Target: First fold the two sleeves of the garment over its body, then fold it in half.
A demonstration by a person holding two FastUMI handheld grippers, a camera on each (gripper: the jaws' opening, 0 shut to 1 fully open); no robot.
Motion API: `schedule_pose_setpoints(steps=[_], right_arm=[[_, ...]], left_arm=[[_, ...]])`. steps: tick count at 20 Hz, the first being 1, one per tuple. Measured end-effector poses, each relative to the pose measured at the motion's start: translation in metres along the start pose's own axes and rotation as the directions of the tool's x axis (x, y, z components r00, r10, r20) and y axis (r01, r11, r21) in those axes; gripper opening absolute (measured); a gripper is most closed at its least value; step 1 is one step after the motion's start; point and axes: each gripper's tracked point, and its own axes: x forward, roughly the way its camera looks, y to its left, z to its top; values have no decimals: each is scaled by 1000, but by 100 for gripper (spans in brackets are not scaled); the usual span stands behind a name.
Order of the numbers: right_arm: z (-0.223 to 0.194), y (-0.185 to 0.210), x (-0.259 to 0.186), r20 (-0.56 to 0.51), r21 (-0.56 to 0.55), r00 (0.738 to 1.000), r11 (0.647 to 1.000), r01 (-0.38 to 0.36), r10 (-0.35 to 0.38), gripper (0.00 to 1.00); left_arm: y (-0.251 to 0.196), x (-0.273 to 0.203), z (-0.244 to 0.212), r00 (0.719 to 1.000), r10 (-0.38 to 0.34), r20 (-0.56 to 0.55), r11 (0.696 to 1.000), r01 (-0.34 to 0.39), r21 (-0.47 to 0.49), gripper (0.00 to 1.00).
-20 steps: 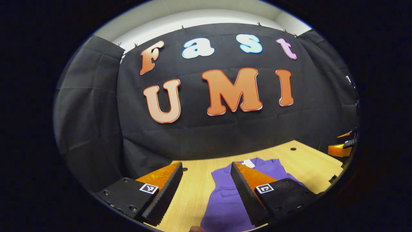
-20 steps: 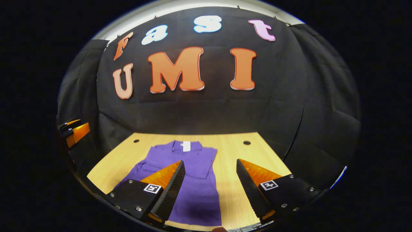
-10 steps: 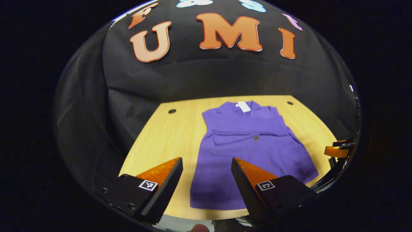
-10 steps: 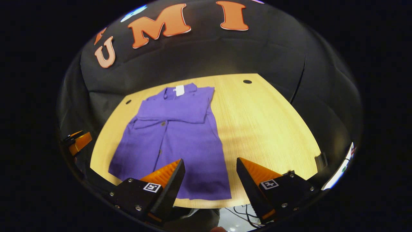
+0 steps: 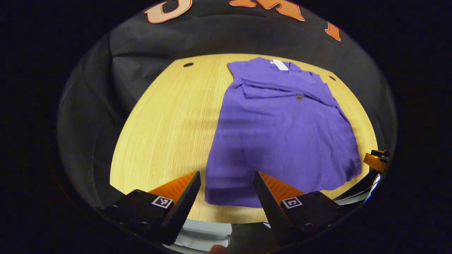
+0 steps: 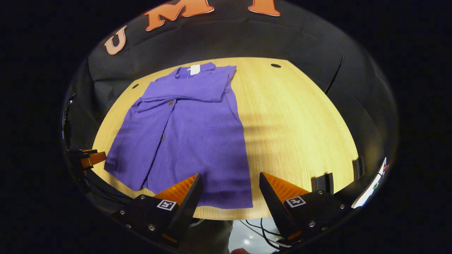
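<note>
Lying flat on the table (image 5: 159,116), the purple garment (image 5: 282,130) spreads beyond both tools (image 5: 226,183) (image 6: 229,185), fingers apart.

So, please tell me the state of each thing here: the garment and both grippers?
Purple garment: lying flat on the wooden table, both sleeves folded over its body, not yet folded in half.
Left gripper: jaws open, holding nothing.
Right gripper: jaws open, holding nothing.
</note>
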Motion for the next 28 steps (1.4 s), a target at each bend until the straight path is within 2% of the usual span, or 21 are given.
schedule_pose_setpoints(steps=[6,9,13,14,17,18,19,20,21,22,23,24,26,28], right_arm=[[-25,-3,21,-121,13,993,1000,15,-14,97],[-34,-2,27,-157,17,987,1000,17,-15,97],[-36,-1,31,-189,-10,981,999,33,-34,97],[-38,-1,31,-203,-26,978,999,36,-41,96],[-37,4,31,-235,-59,971,998,25,-38,95],[-38,5,32,-251,-63,967,998,23,-38,93],[-37,8,33,-259,-60,965,998,24,-38,83],[-37,10,34,-264,-56,964,998,26,-40,78],[-35,13,35,-262,-42,964,999,24,-34,51],[-33,15,37,-252,-26,967,999,25,-31,41],[-26,17,39,-223,-8,974,1000,26,-27,28],[-21,18,41,-192,16,981,999,31,-28,10],[-26,18,39,-197,63,980,997,47,-34,5],[-27,20,38,-205,119,978,991,54,-29,4]], left_arm=[[-4,5,-17,992,-23,-124,1000,25,18,96],[-4,23,-28,983,-26,-181,1000,28,13,96],[-9,32,-26,973,-67,-221,998,66,-10,94],[-8,32,-27,966,-81,-244,997,75,-31,94],[-4,31,-30,947,-91,-309,996,90,-16,93],[-6,32,-29,942,-93,-323,995,95,-11,90],[-11,34,-26,938,-101,-333,994,107,0,87],[-17,34,-24,933,-117,-340,992,125,2,70],[-21,34,-24,929,-128,-347,990,140,9,54],[-25,34,-23,925,-140,-353,988,155,14,37],[-28,33,-23,924,-148,-353,986,165,18,28],[-29,32,-24,922,-153,-357,984,174,26,17],[-29,35,-23,919,-172,-356,980,195,30,10],[-29,33,-24,916,-195,-350,977,212,12,10]])
